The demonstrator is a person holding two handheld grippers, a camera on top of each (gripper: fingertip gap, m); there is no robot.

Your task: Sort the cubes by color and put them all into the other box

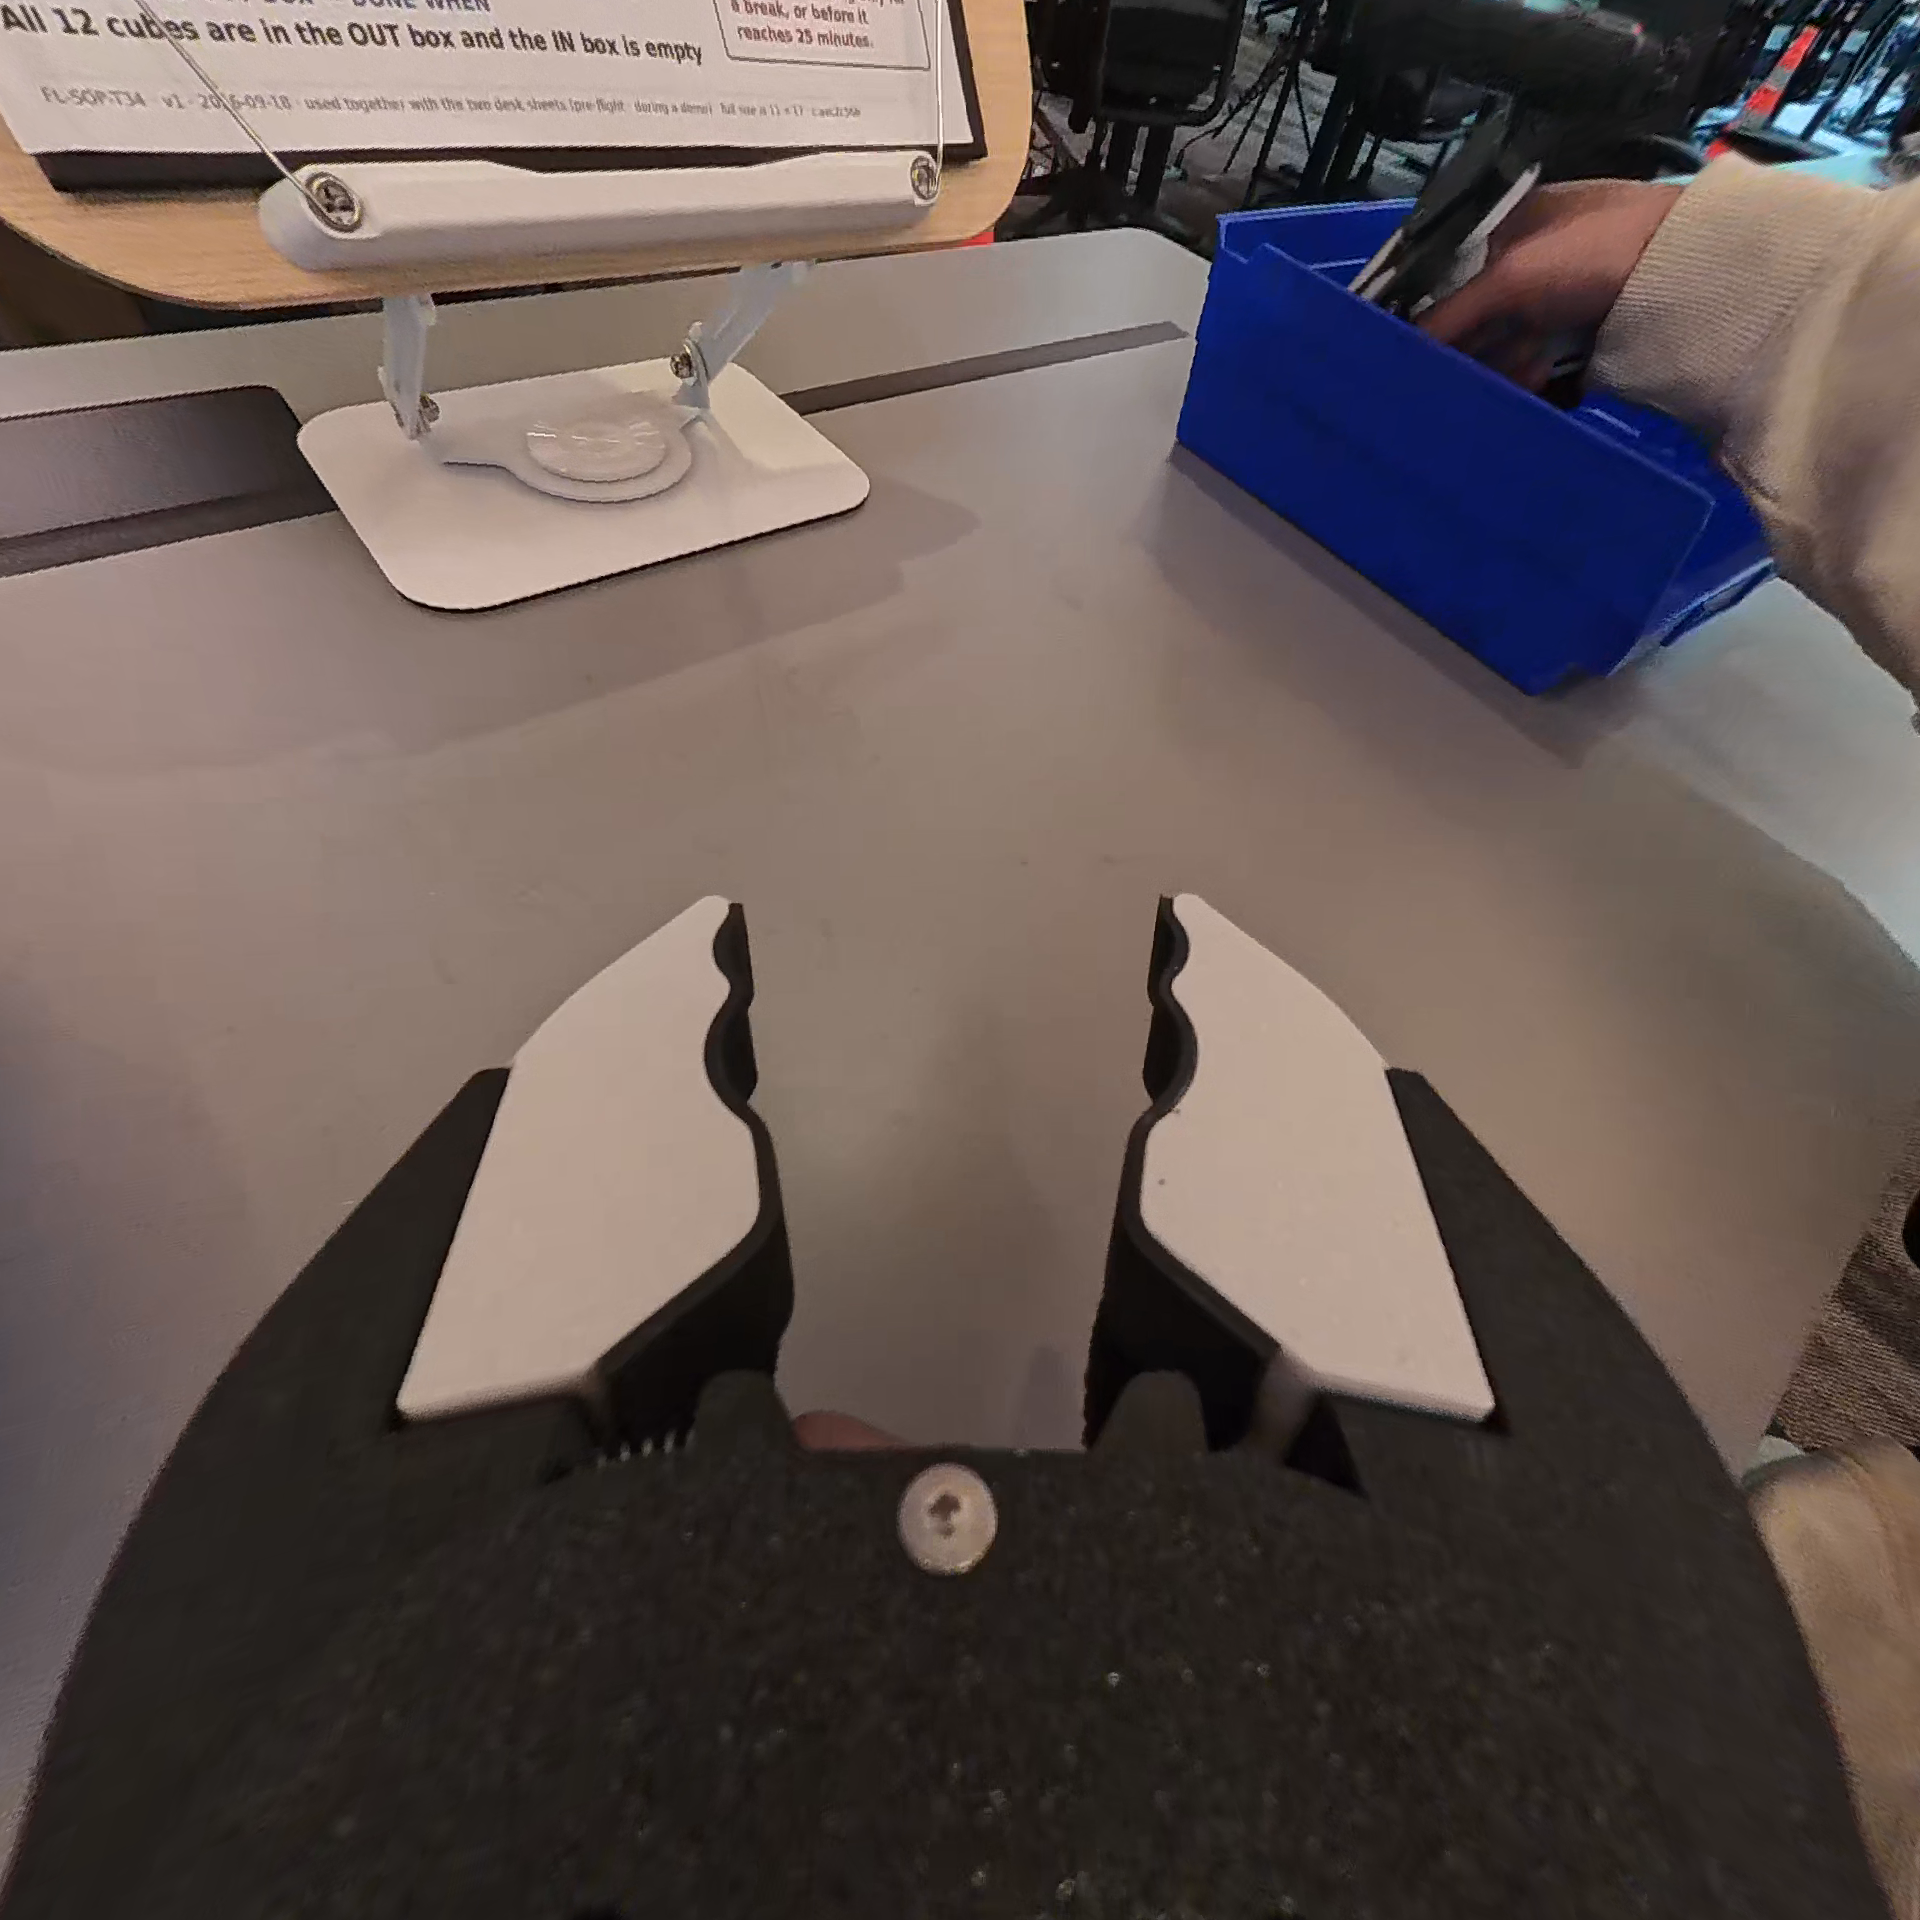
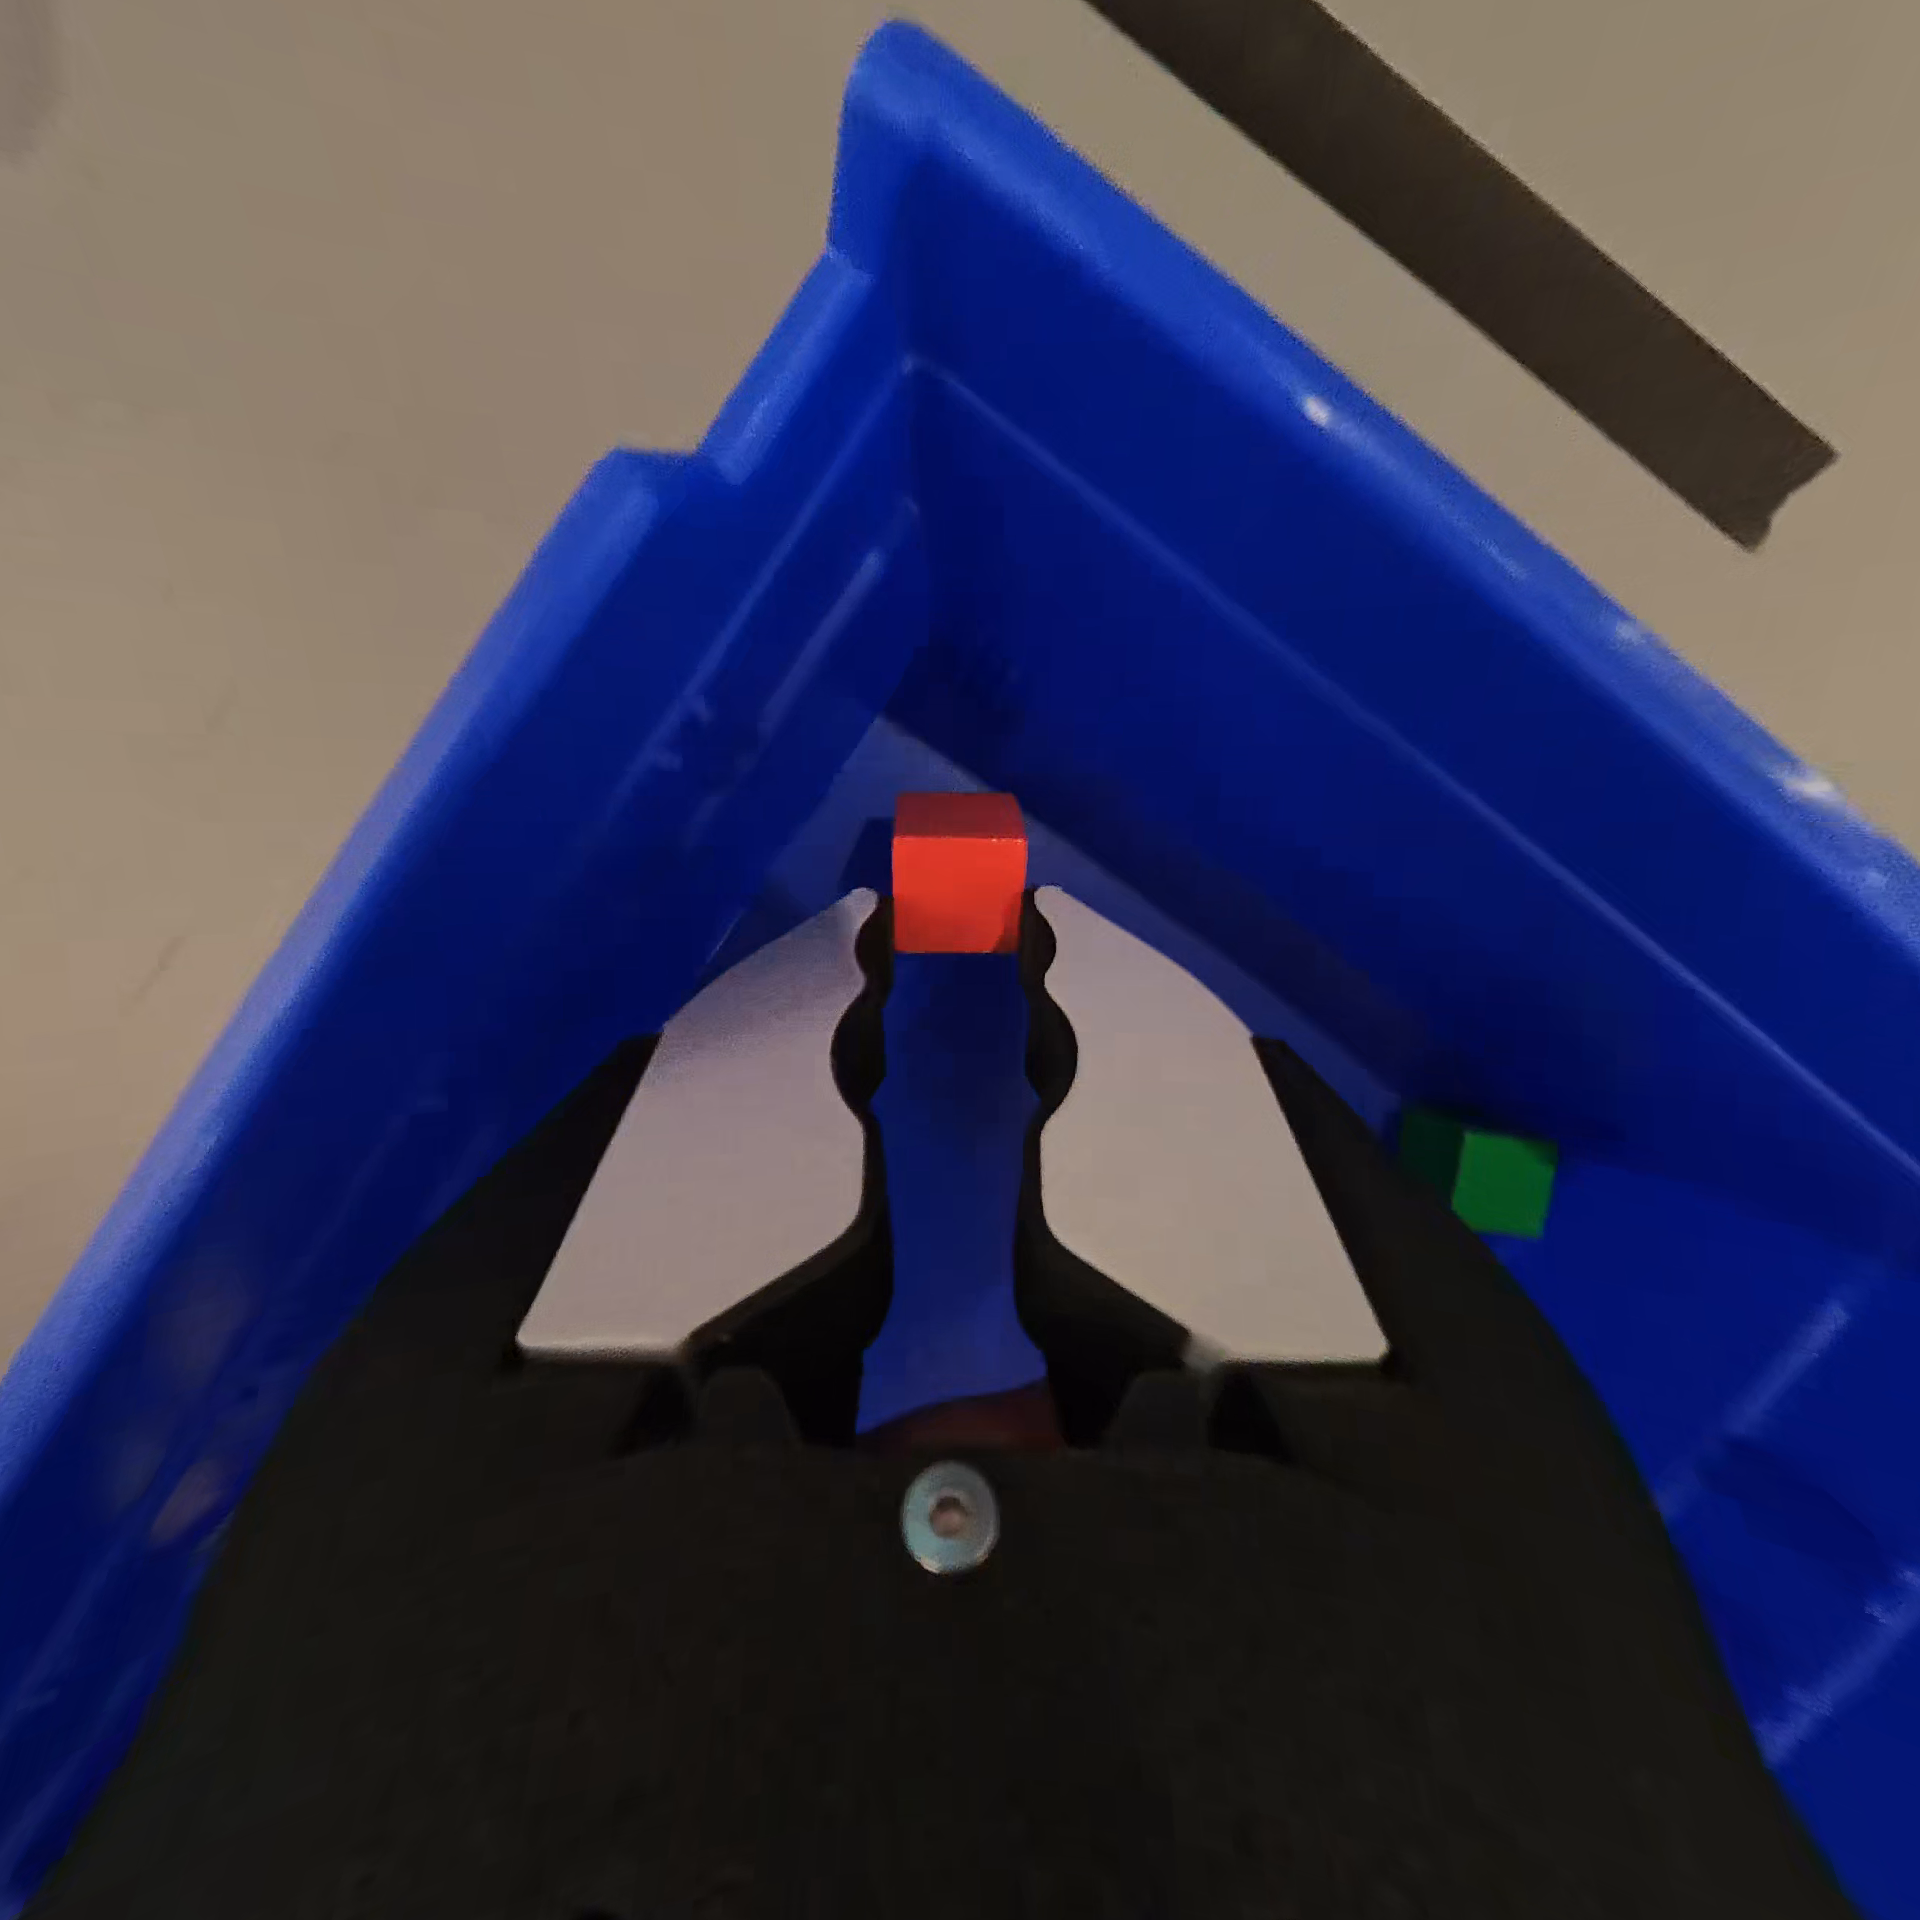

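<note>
Cubes are seen only in the right wrist view: 1 red cube (image 2: 958,886) is pinched between the tips of the right gripper (image 2: 958,914), whose 2 fingers (image 2: 871,935) are closed narrowly against its left and right faces. This red cube is held inside the blue box (image 2: 1299,540), close to a far inner corner where 2 walls meet; whether it rests on the floor of the box or is lifted clear cannot be told. A green cube (image 2: 1496,1182) lies inside the same box to the right of the fingers, beside the right-hand wall and apart from the red one. Pale desk surface is seen beyond the box walls, crossed at the far right by a dark strip (image 2: 1455,249).

In the left wrist view the left gripper (image 1: 951,914) is held over bare grey desk (image 1: 935,727), with its 2 white-faced fingers (image 1: 623,1143) spread well apart and nothing between them. Far to the right, the blue box (image 1: 1434,468) is seen standing on the desk, and a hand (image 1: 1538,281) in a cream sleeve (image 1: 1818,395) is reaching into it with the other gripper, which is blurred. At the far left a white stand (image 1: 582,488) is set on the desk, carrying a wooden board (image 1: 997,166) with a printed sheet (image 1: 468,83) clipped to it. Dark, blurred furniture is visible beyond the far edge of the desk.
</note>
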